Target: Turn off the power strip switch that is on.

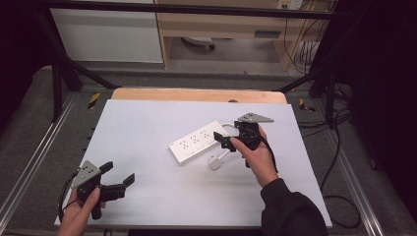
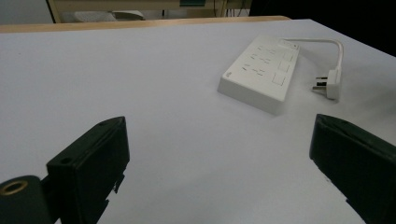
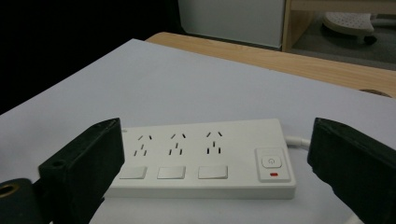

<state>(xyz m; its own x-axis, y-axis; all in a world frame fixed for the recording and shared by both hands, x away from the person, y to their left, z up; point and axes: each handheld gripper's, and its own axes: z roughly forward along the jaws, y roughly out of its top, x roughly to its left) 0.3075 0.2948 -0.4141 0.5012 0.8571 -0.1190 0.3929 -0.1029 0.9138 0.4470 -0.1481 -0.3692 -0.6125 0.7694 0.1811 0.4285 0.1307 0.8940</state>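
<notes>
A white power strip (image 1: 195,142) lies slanted at the middle of the white table (image 1: 147,123). Its short cable loops round to a white plug (image 1: 215,162) lying beside it. My right gripper (image 1: 223,139) hovers at the strip's cable end, open. In the right gripper view the strip (image 3: 205,161) lies broadside between the spread jaws, its power button and red light (image 3: 272,167) to the right. My left gripper (image 1: 118,173) rests open at the front left, holding nothing. The left gripper view has the strip (image 2: 261,72) and plug (image 2: 329,84) far ahead on the right.
A wooden table edge (image 1: 196,95) runs along the back of the white surface. A black metal frame (image 1: 59,69) surrounds the table. Cables (image 1: 339,196) trail on the floor to the right. A wooden shelf unit (image 1: 221,29) stands behind.
</notes>
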